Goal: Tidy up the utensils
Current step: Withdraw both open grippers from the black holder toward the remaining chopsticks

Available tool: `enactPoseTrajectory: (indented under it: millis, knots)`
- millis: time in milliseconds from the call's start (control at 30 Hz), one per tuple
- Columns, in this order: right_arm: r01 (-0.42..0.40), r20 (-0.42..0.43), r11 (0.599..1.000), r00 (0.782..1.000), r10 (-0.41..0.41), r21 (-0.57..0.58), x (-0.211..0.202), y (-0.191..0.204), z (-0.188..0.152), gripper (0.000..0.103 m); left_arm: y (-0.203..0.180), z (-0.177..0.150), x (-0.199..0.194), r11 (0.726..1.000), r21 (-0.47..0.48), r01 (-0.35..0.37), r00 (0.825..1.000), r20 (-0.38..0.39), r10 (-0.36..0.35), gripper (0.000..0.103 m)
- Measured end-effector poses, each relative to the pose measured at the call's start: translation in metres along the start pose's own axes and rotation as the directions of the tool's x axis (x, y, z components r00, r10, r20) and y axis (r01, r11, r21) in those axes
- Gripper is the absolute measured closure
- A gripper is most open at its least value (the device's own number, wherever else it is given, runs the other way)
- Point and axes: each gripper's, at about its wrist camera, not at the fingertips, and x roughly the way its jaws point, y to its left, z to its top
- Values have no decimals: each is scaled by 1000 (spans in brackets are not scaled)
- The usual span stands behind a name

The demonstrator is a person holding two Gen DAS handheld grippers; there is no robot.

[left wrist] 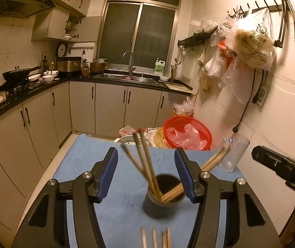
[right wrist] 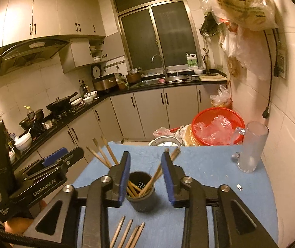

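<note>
Wooden loose chopsticks point(left wrist: 155, 237), four of them, lie on the blue cloth point(left wrist: 81, 165) nearest the cameras, side by side, below and between the fingers of each gripper. Just past them stands the dark holder cup point(left wrist: 162, 198), upright on the cloth, with standing chopsticks point(left wrist: 147, 165) inside fanning out: some lean up and left, two lean right over the rim.

Left gripper point(left wrist: 146, 175): jaws spread, nothing pinched. Cup sits between the blue pads point(left wrist: 108, 175), closer to the right-side pad; pads not touching the cup. The right-leaning sticks pass behind that pad.

Right gripper point(right wrist: 146, 177): jaws also parted, narrower gap, nothing gripped. Cup point(right wrist: 141, 192) sits in the gap between its pads, slightly below them; the left pad overlaps the cup rim in view, contact cannot be told. Leaning sticks point(right wrist: 157, 171) rise up through the gap. Loose sticks point(right wrist: 126, 235) lie just below the cup.

Left gripper body point(right wrist: 44, 175) shows at the left of the right wrist view, beside the table edge.

Farther back on the cloth, right side near the wall: clear plastic cup point(right wrist: 252, 146), upright. Beyond the table edge: red basket point(right wrist: 215, 126) with plastic bags, then kitchen counter point(right wrist: 168, 86) and sink.
</note>
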Motion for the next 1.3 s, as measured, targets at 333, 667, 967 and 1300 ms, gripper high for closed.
enactPoseTrajectory:
  millis: [333, 667, 967, 1300]
  knots:
    - [21, -30, 999, 999, -20, 47, -22, -9, -55, 44, 13, -41, -37, 1000, -9, -22, 999, -37, 22, 42]
    - [16, -100, 1000, 995, -14, 15, -26, 2, -102, 0, 23, -90, -53, 999, -19, -47, 993, -112, 45, 15]
    - [43, -182, 999, 983, -37, 29, -14, -8, -130, 0, 36, -128, -49, 997, -50, -50, 973, -226, 38, 10]
    - [93, -260, 995, 962, -84, 22, 6, -18, -139, 0, 38, -146, -16, 998, -51, -47, 931, -365, 25, 9]
